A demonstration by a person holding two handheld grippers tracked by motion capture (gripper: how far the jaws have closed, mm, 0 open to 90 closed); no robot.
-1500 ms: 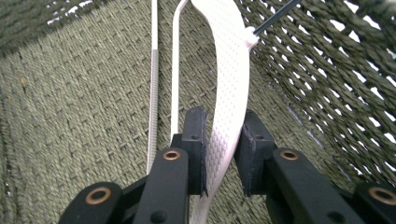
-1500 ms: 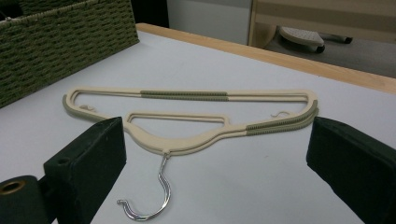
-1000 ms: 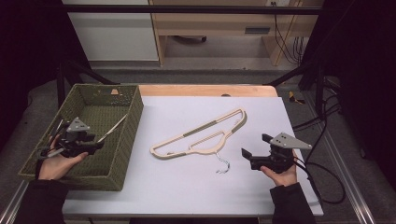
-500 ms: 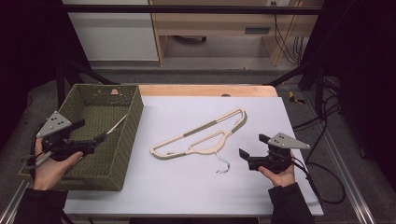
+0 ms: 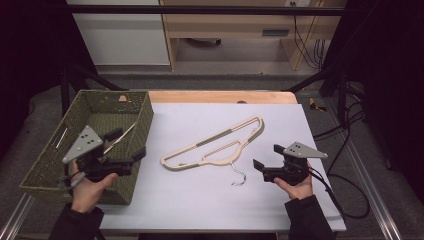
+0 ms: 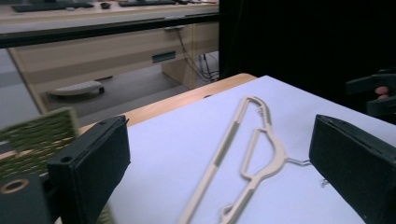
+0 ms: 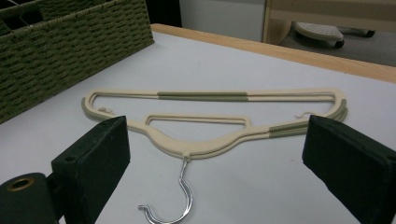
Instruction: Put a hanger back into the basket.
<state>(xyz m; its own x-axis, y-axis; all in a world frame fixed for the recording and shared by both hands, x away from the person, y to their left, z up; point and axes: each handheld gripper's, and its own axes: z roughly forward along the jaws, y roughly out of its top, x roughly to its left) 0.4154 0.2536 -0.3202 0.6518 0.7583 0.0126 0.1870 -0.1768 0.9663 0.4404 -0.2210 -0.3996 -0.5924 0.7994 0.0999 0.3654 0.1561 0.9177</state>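
A cream plastic hanger (image 5: 215, 145) with a metal hook (image 5: 239, 177) lies flat mid-table, and it also shows in the left gripper view (image 6: 252, 154) and the right gripper view (image 7: 205, 95). My left gripper (image 5: 129, 144) hovers over the front right part of the woven green basket (image 5: 145, 115) and points right toward the hanger. Its jaws have just been opening and hold nothing (image 6: 219, 126). My right gripper (image 5: 266, 156) rests on the table just right of the hook, open and empty (image 7: 217, 122), with the hanger lying ahead of it.
Inside the basket a pale thin hanger-like piece (image 5: 125, 134) leans against the right wall. A wooden table edge (image 5: 220, 96) runs along the far side. Cables (image 5: 345, 195) trail off the table's right. The basket wall (image 7: 70, 42) stands left of the hanger.
My left gripper has lifted out of the basket, swung right toward the table, and its jaws stand wider. The right gripper and the hanger have not moved.
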